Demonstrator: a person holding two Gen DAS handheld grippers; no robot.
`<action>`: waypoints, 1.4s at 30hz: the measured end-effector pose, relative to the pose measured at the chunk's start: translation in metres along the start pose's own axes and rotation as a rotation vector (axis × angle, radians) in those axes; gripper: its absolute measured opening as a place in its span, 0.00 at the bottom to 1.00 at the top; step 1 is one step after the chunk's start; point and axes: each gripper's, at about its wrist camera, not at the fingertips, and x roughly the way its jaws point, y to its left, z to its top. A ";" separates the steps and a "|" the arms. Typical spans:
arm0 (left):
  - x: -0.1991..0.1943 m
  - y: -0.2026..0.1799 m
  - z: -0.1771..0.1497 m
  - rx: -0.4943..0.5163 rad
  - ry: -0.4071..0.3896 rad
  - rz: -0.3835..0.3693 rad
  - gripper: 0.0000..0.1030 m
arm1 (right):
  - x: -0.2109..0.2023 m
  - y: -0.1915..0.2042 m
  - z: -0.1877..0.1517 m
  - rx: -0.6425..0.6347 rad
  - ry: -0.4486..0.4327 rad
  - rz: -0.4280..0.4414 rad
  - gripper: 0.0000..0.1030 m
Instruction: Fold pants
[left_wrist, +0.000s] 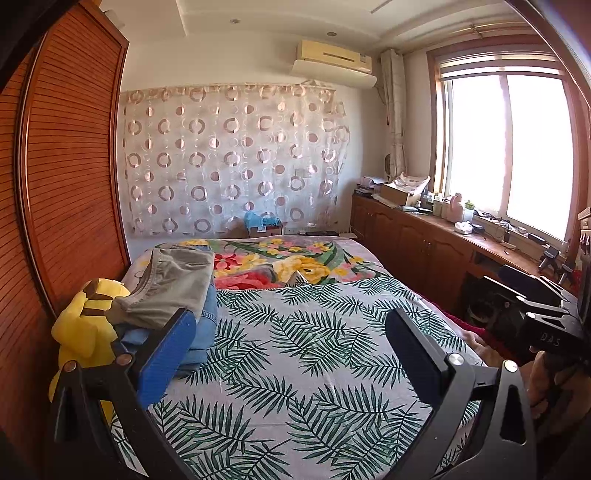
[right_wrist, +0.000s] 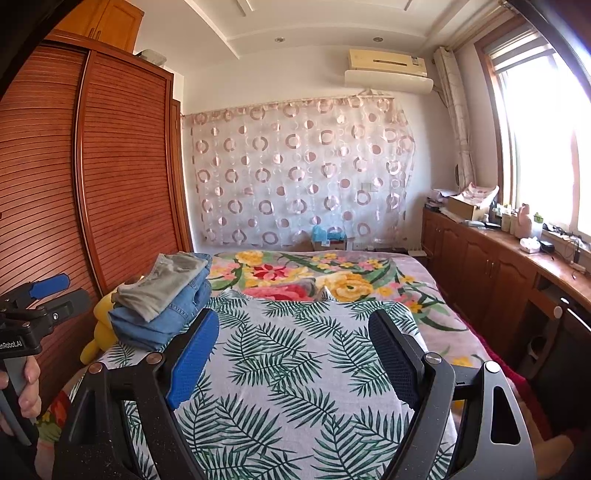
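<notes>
A stack of folded pants lies on the left side of the bed: grey pants (left_wrist: 177, 284) (right_wrist: 162, 282) on top of blue jeans (left_wrist: 207, 325) (right_wrist: 166, 317). My left gripper (left_wrist: 291, 325) is open and empty, held above the leaf-print sheet (left_wrist: 295, 350), with its left finger just in front of the stack. It also shows at the left edge of the right wrist view (right_wrist: 55, 290). My right gripper (right_wrist: 293, 325) is open and empty above the same sheet (right_wrist: 295, 369), right of the stack. It also shows in the left wrist view (left_wrist: 535, 295).
A yellow plush toy (left_wrist: 85, 325) (right_wrist: 101, 325) sits left of the stack against the wooden wardrobe (left_wrist: 66, 184) (right_wrist: 110, 177). A flowered blanket (left_wrist: 288, 262) (right_wrist: 295, 277) covers the far bed. A cluttered wooden cabinet (left_wrist: 424, 240) (right_wrist: 487, 266) runs along the right under the window.
</notes>
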 end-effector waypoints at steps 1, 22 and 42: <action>0.000 0.000 0.000 0.000 -0.001 0.000 0.99 | 0.001 0.000 -0.001 0.001 0.001 -0.001 0.82; -0.002 0.001 -0.001 -0.006 -0.007 0.009 0.99 | 0.004 -0.001 -0.005 -0.004 -0.007 -0.004 0.82; -0.002 0.001 -0.001 -0.005 -0.009 0.010 0.99 | 0.004 0.001 -0.006 -0.007 -0.014 -0.007 0.82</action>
